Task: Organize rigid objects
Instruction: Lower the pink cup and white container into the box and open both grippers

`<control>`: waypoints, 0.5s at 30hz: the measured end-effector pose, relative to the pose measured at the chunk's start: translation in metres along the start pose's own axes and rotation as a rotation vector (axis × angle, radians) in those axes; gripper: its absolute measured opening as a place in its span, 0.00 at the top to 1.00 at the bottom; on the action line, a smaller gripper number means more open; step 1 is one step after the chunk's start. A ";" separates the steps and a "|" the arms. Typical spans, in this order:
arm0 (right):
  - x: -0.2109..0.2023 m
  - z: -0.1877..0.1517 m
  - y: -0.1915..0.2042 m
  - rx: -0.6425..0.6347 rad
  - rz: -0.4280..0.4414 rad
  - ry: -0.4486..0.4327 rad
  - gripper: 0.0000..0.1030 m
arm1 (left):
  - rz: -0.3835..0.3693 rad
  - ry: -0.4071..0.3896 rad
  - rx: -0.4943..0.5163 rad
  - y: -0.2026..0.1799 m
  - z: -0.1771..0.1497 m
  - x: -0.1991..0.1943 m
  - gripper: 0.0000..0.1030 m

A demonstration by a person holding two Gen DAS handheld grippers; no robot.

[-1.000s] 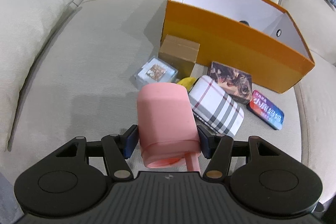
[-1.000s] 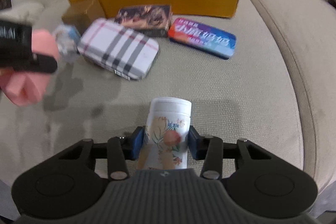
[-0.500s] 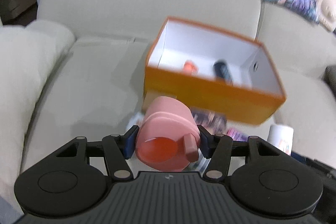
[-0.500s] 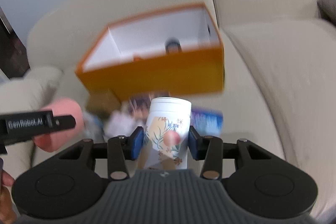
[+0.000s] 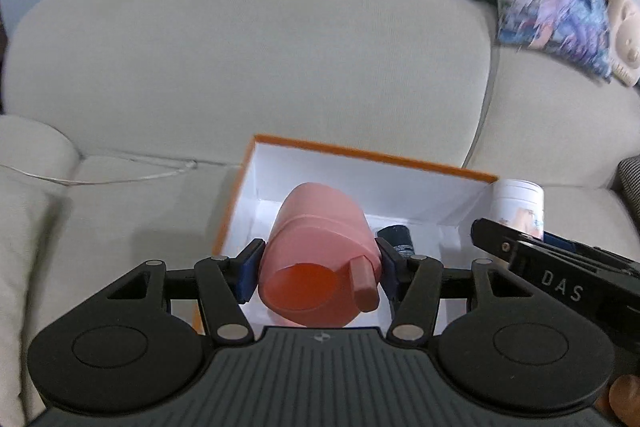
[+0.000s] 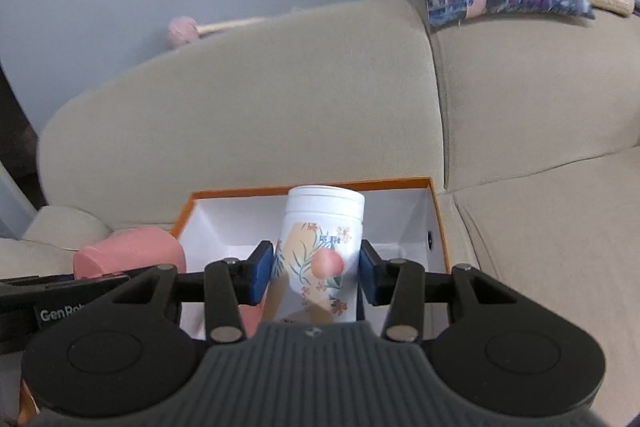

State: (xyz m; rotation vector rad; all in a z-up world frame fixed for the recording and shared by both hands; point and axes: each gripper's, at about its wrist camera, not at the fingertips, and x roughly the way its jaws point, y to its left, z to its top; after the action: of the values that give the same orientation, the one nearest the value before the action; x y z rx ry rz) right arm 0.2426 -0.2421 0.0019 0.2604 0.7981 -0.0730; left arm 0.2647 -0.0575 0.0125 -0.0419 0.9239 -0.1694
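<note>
L gripper (image 5: 319, 270) fingers clamped on pink cup (image 5: 320, 251), held over orange box (image 5: 372, 157) on sofa (image 5: 248, 67). R gripper (image 6: 317, 273) fingers pinch white floral bottle (image 6: 320, 243) above same box. Dark bottle (image 5: 396, 241) lies inside.

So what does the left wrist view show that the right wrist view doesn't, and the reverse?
Only the left wrist view shows the small dark cylindrical bottle lying inside the box, and the open mouth of the pink plastic cup held in the left tool. Only the right wrist view shows the round hole in the box's end wall. Both show the orange cardboard box with white interior, the pink cup, and the white floral-printed canister clamped in the right tool.
</note>
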 end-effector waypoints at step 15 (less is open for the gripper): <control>0.113 -0.019 -0.013 -0.059 -0.067 0.270 0.55 | 0.082 0.167 0.070 -0.013 -0.014 0.098 0.36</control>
State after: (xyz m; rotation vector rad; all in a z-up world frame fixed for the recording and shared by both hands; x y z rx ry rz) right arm 0.3060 -0.2459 -0.0940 0.1894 1.0763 -0.0783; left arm 0.3101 -0.0860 -0.0719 0.0756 1.0840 -0.1302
